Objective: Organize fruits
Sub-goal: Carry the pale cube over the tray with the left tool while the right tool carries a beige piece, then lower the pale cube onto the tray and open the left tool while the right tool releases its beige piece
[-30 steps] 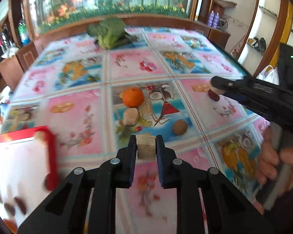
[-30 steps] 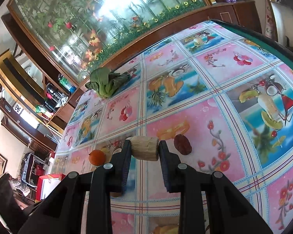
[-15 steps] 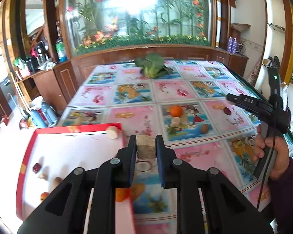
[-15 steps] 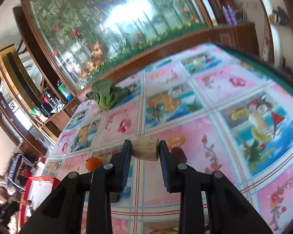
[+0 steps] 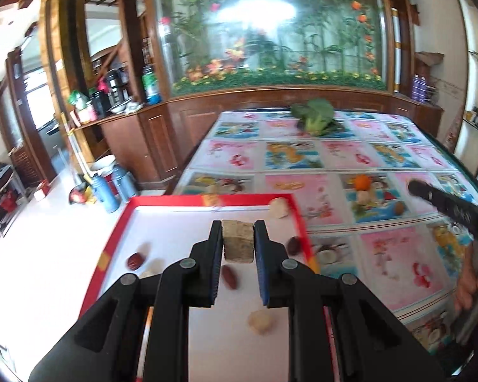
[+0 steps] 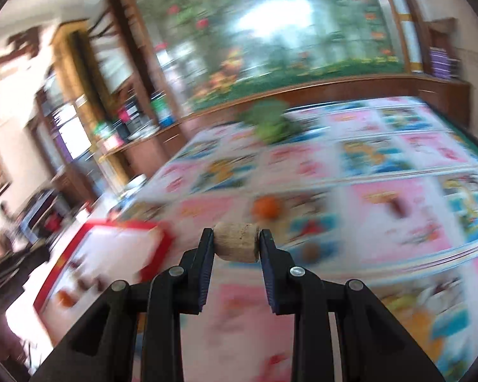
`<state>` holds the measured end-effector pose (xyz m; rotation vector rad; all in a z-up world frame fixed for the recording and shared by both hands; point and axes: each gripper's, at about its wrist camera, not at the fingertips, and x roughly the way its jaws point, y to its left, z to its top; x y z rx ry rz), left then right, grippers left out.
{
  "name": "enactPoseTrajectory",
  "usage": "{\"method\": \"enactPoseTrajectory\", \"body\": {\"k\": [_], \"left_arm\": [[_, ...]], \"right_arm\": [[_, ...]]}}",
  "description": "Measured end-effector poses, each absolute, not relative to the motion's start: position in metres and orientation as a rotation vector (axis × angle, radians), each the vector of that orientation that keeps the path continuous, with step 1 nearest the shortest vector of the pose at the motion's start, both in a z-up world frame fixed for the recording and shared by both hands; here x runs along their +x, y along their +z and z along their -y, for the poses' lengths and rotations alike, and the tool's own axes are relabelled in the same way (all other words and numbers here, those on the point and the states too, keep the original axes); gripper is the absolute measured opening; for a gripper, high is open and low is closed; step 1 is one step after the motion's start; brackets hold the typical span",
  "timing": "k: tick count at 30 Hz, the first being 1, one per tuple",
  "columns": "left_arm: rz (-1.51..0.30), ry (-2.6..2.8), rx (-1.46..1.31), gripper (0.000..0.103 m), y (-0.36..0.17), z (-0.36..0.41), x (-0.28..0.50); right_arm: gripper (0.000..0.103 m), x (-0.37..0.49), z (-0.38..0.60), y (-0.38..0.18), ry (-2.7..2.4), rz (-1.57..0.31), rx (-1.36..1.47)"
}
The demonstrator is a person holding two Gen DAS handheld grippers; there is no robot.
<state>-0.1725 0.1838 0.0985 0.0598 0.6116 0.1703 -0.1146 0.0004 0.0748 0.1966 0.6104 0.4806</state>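
Note:
My left gripper point(image 5: 238, 242) is shut on a tan, blocky fruit piece point(image 5: 238, 242) and hangs over the red-rimmed white tray point(image 5: 175, 222). In the tray lie red dates point(image 5: 135, 260), pale pieces point(image 5: 260, 322) and another date point(image 5: 230, 276). My right gripper point(image 6: 236, 245) is shut on a tan cylindrical piece point(image 6: 236, 244) above the patterned tablecloth; that view is blurred. An orange point(image 5: 361, 180) point(image 6: 266, 207), a pale piece point(image 5: 364, 196) and a brown round fruit point(image 5: 398, 207) rest on the table beyond. The right gripper's black arm point(image 5: 446, 207) shows at the left wrist view's right edge.
A leafy green vegetable point(image 5: 315, 116) lies at the table's far end, before a wooden cabinet and a flower-painted glass panel. The tray point(image 6: 89, 254) sits at the table's near left corner. Flasks and clutter point(image 5: 111, 187) stand on the floor to the left.
Both grippers have swung left toward the tray, still holding their pieces. The left one now hangs over the tray's white inside; the right view has rolled level and blurred.

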Motion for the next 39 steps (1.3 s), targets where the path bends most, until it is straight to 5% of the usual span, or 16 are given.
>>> {"method": "enactPoseTrajectory", "body": {"k": [12,39], "left_arm": [[-0.622,0.288,0.04,0.021,0.079,-0.235,-0.197],[-0.737,0.278,0.066,0.021,0.032,-0.236,-0.185]], "right_arm": [[0.027,-0.165,-0.107,0.064,0.782,-0.687,0.019],[0.027,-0.17,-0.133,0.03,0.779,-0.817,-0.053]]}}
